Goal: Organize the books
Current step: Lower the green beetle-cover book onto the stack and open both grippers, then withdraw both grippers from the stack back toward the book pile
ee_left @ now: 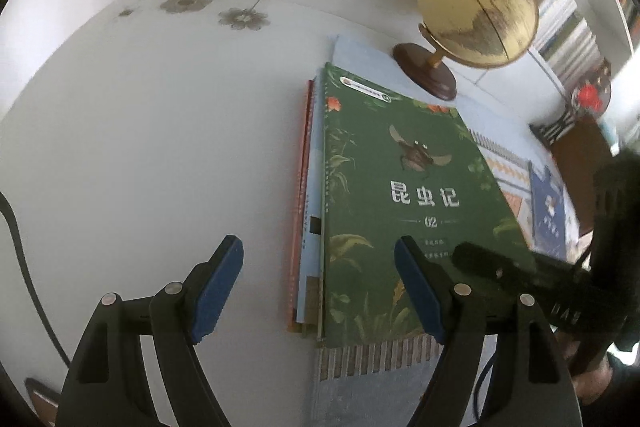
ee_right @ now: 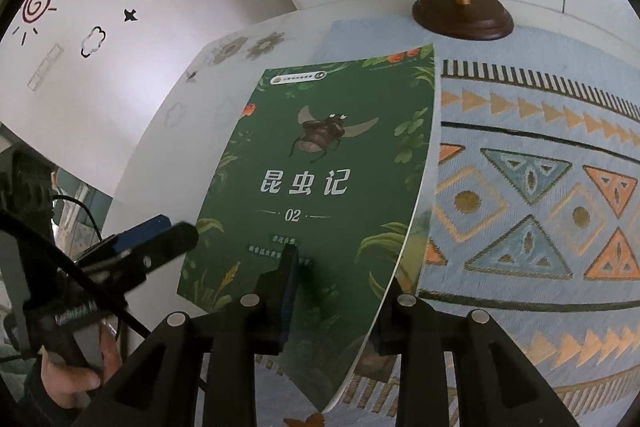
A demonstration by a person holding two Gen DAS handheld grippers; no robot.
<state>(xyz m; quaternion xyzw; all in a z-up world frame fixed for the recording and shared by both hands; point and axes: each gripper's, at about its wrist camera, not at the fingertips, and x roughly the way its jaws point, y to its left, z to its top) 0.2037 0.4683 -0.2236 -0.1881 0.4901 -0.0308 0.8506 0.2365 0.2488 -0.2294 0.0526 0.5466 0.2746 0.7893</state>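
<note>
Evidently the thin, floppy green book (ee_right: 320,183), atop a stack on the worktop (ee_left: 140,147), is pinched at its near edge by the right claw (ee_right: 340,291), best gripped near the stiffer spine, while the left claw (ee_left: 316,291) is spread.

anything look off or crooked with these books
Yes: the green book tilts up off the stack, its near edge pinched by the right gripper. The books beneath show staggered left edges. The globe stands upright.

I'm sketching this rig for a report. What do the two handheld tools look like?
Both match: the left tool and right tool have black angular finger frames, silver round rivets and blue ribbed pads. A black cable runs along the left one's body, which carries white lettering too blurred to read.
</note>
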